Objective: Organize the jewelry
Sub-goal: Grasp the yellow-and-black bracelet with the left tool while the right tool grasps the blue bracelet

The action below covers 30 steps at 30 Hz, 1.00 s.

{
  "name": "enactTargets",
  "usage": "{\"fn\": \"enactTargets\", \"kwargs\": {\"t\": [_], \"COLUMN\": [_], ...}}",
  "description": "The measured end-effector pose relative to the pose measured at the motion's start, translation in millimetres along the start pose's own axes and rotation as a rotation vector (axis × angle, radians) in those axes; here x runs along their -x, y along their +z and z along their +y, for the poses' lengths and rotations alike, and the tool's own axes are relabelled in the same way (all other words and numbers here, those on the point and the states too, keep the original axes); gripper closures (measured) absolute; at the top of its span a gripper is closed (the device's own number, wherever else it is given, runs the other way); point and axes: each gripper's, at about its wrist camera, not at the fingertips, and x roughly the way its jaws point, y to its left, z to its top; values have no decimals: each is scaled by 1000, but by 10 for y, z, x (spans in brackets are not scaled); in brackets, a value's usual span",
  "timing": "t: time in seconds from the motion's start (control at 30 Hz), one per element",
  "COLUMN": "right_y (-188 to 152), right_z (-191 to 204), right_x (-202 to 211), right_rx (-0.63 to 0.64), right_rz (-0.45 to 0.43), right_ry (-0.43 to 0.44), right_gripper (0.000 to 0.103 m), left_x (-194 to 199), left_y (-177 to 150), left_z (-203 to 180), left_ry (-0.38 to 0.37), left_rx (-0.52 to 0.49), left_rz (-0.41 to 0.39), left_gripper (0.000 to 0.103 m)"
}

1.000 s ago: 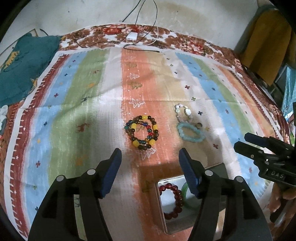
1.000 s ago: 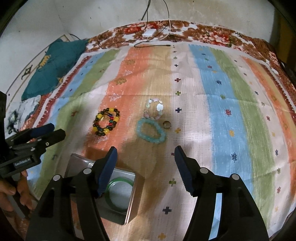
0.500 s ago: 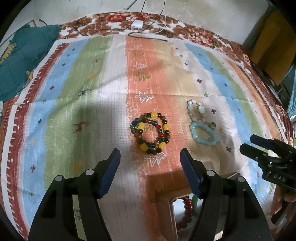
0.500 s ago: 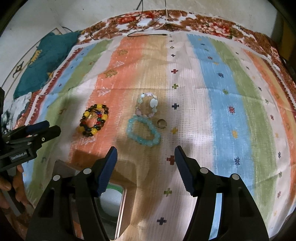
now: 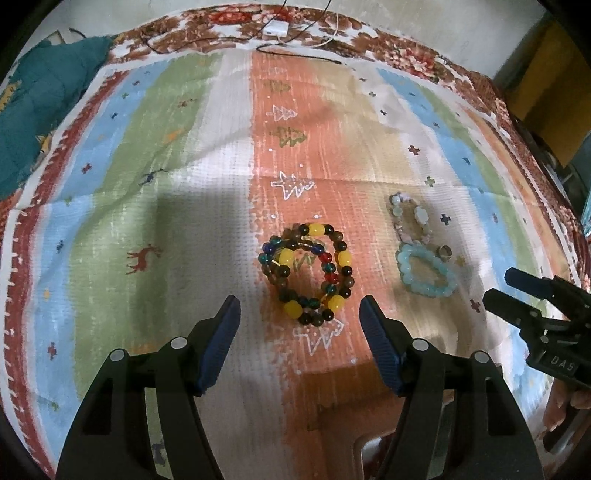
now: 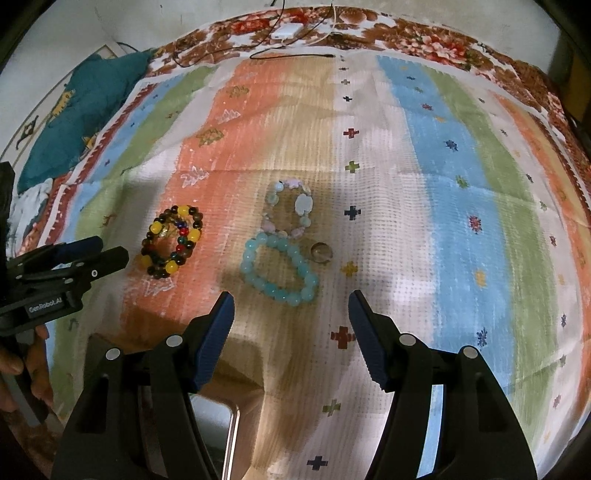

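Observation:
A yellow, brown and multicolour bead bracelet [image 5: 308, 274] lies on the striped cloth just ahead of my open, empty left gripper [image 5: 299, 314]. It also shows in the right wrist view [image 6: 171, 240]. A light blue bead bracelet [image 6: 279, 268] lies just ahead of my open, empty right gripper [image 6: 290, 308]; behind it lie a pale pastel bracelet [image 6: 291, 206] and a small ring [image 6: 320, 252]. In the left wrist view the blue bracelet [image 5: 424, 271] is at the right, near the right gripper [image 5: 517, 291]. The metal tin [image 6: 218, 428] is mostly hidden under my fingers.
The striped cloth [image 5: 166, 184] covers the surface. A teal cloth [image 6: 85, 107] lies at the far left. A white charger and cables [image 6: 286, 31] lie at the far edge. The left gripper [image 6: 92, 254] shows at the left of the right wrist view.
Both grippers have moved forward toward the bracelets, which now look larger and closer. The tin with the red and green bracelets has slid almost out of view below the fingers.

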Motion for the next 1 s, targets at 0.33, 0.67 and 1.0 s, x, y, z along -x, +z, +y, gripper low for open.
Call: {"fn": "enactTargets", "kwargs": {"t": [0.33, 0.67, 1.0], "right_y": [79, 129, 167], "right_z": [-52, -120, -91], "right_x": [-164, -391, -542], "right_rx": [-20, -45, -34], "right_rz": [14, 58, 75], "right_ry": [-23, -26, -19], "right_gripper": [39, 39, 45], "left_x": [-119, -241, -379], "left_y": [72, 134, 160], "left_z": [1, 41, 52], "left_ry": [-5, 4, 11], "left_rx": [-12, -19, -38], "left_rz": [18, 33, 62], "left_gripper": [38, 42, 52]}}
